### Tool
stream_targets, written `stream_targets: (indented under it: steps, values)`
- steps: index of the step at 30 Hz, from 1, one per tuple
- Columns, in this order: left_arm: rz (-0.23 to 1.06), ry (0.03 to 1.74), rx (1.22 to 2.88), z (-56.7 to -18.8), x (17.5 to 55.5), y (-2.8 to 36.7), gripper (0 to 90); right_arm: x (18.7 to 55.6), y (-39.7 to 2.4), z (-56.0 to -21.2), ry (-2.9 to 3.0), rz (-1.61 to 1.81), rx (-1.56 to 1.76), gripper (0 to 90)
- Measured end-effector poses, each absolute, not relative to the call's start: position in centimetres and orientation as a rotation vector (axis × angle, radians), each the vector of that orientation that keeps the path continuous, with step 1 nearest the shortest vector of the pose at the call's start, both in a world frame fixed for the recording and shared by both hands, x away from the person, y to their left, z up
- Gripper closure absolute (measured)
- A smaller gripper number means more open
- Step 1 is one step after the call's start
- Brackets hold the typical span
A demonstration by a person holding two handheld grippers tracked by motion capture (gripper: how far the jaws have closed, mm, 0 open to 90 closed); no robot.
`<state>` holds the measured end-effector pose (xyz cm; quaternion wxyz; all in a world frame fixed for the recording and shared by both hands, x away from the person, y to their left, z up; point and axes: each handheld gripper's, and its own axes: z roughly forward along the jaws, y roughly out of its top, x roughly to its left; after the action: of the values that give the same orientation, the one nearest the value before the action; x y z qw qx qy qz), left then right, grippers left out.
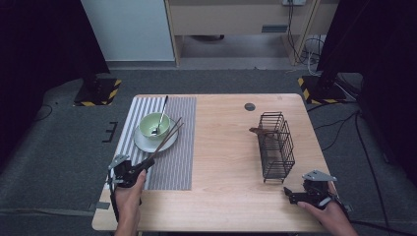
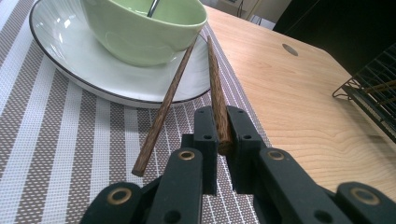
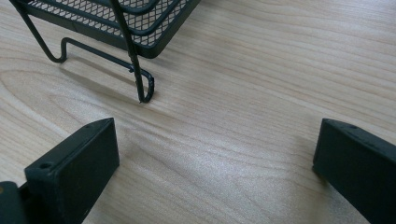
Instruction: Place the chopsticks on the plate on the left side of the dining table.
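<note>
Left claw (image 2: pixel 218 126) clamps a chopstick (image 2: pixel 215 84) over striped mat (image 2: pixel 70 140) on wooden table (image 1: pixel 226 147); right claw (image 3: pixel 215 154) apart

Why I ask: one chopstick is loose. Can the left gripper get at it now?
Probably not yet: the left gripper is shut on one chopstick; the loose chopstick lies unobstructed beside it.

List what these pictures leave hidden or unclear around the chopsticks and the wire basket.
- Held chopstick: near end hidden between the left gripper jaws, left gripper view.
- Spoon: bowl part hidden inside the green bowl.
- Brown item in the wire basket: too small to identify, high view.
</note>
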<state>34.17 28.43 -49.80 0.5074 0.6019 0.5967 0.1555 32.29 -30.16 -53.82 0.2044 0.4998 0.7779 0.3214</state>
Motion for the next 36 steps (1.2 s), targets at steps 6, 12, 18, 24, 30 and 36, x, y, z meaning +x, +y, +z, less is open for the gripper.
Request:
stream_targets:
  steps: [6, 12, 18, 24, 30, 36]
  values:
    - [0.341, 1.459, 1.459, -50.4, 34.3, 28.6, 83.4, 32.3, -30.2, -53.8, 2.170, 0.897, 1.396, 0.4]
    - [0.319, 1.467, 1.483, -50.7, 34.4, 28.4, 83.4, 32.3, -30.2, -53.8, 2.170, 0.897, 1.396, 0.4]
    - [0.318, 1.477, 1.536, -51.1, 34.6, 28.0, 83.5, 32.3, -30.2, -53.8, 2.170, 0.898, 1.397, 0.4]
    - [0.306, 1.484, 1.547, -51.4, 34.7, 28.1, 83.6, 32.3, -30.2, -53.8, 2.170, 0.897, 1.396, 0.4]
    - [0.283, 1.480, 1.557, -51.7, 34.9, 28.0, 83.6, 32.3, -30.2, -53.8, 2.170, 0.897, 1.396, 0.4]
    - [0.268, 1.497, 1.566, -52.1, 35.0, 28.1, 83.6, 32.3, -30.2, -53.8, 2.170, 0.897, 1.396, 0.4]
